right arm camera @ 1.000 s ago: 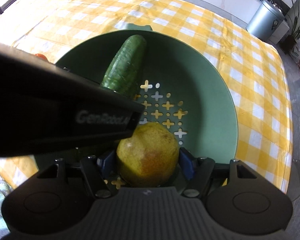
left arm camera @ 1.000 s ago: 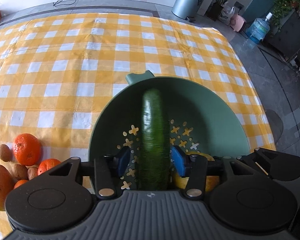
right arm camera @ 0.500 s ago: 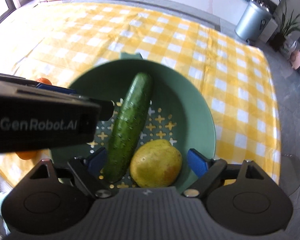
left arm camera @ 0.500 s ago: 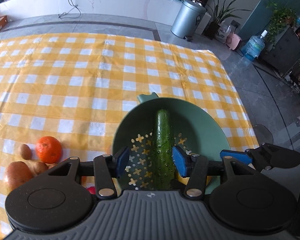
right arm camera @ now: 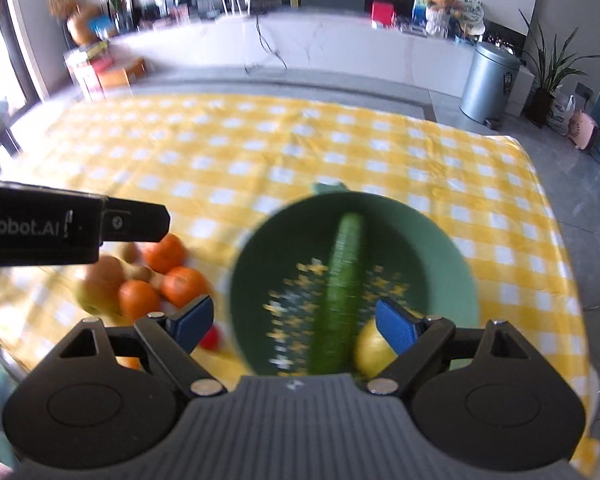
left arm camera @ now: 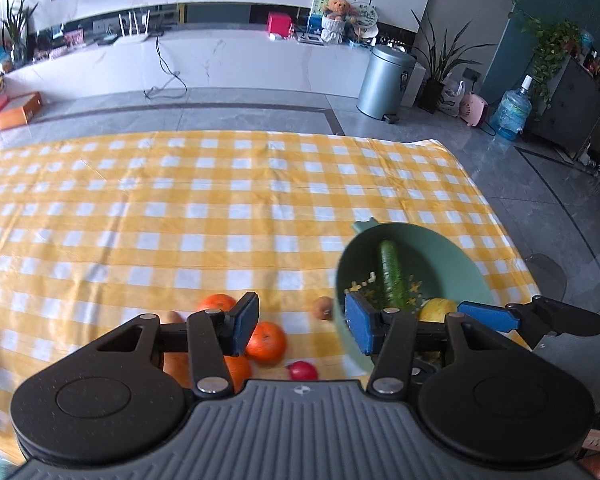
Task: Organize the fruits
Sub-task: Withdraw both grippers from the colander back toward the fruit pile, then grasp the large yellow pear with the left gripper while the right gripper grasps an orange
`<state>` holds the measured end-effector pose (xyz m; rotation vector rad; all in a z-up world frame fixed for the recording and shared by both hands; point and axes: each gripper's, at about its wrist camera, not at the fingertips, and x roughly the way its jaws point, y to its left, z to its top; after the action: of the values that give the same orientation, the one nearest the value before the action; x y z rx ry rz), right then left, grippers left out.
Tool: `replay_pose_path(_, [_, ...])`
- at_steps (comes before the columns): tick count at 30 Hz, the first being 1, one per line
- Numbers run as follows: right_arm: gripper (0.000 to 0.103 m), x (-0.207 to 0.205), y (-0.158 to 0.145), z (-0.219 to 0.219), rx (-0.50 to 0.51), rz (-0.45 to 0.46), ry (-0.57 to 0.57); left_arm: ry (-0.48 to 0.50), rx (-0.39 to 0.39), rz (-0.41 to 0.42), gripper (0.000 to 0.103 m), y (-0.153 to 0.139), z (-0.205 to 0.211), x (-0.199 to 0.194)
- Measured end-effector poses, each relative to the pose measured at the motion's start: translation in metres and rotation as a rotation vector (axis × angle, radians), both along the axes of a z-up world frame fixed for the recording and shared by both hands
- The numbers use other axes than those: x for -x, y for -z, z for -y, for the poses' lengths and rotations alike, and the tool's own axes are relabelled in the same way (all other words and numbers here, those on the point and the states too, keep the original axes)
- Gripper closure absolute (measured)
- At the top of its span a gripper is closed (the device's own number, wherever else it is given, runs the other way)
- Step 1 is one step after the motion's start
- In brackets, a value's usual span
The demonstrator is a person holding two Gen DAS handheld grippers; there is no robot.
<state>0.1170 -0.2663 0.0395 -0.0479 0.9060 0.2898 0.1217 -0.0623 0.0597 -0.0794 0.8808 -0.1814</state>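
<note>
Cucumber [right arm camera: 342, 288] and pear [right arm camera: 372, 350] lie in the bowl [right arm camera: 440, 256]; oranges [right arm camera: 180, 284] lie left.

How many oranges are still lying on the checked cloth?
3, clustered left of the green bowl: the farthest orange, another orange nearest the bowl, and a third orange closest to the camera. More may hide behind the hand-held gripper.

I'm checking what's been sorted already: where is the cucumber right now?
The cucumber lies in the green bowl, in both wrist views, lengthwise across its perforated bottom, left of the yellow fruit.
</note>
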Motion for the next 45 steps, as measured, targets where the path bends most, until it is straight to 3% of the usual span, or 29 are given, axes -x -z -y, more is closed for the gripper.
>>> replay_pose_path(8, [0.018,0.041,0.006,-0.030,-0.149,0.090,0.079,0.003,-0.128,0.059,0.042,0.005,-0.038,0.031])
replay_pose_path(12, [0.018,0.052,0.016,-0.051,-0.182,0.085,0.074,-0.028,-0.157,0.062,0.042,0.013,-0.061,0.045])
replay_pose_path(21, [0.018,0.065,0.040,-0.083,-0.177,0.112,0.043,-0.087,-0.049,0.039,0.042,0.030,-0.098,0.050])
replay_pose_path(28, [0.019,0.066,0.058,-0.072,-0.183,0.091,0.097,-0.082,0.043,0.005,0.042,0.049,-0.101,0.042])
replay_pose_path(30, [0.024,0.061,0.061,-0.068,-0.202,0.073,0.112,-0.071,0.062,-0.012,0.042,0.055,-0.099,0.039])
replay_pose_path(37, [0.032,0.048,0.074,-0.066,-0.236,0.011,0.133,-0.080,0.061,-0.077,0.042,0.084,-0.096,0.028])
replay_pose_path(45, [0.035,0.042,0.077,-0.091,-0.209,0.047,0.019,-0.133,0.076,-0.084,0.042,0.105,-0.105,0.022])
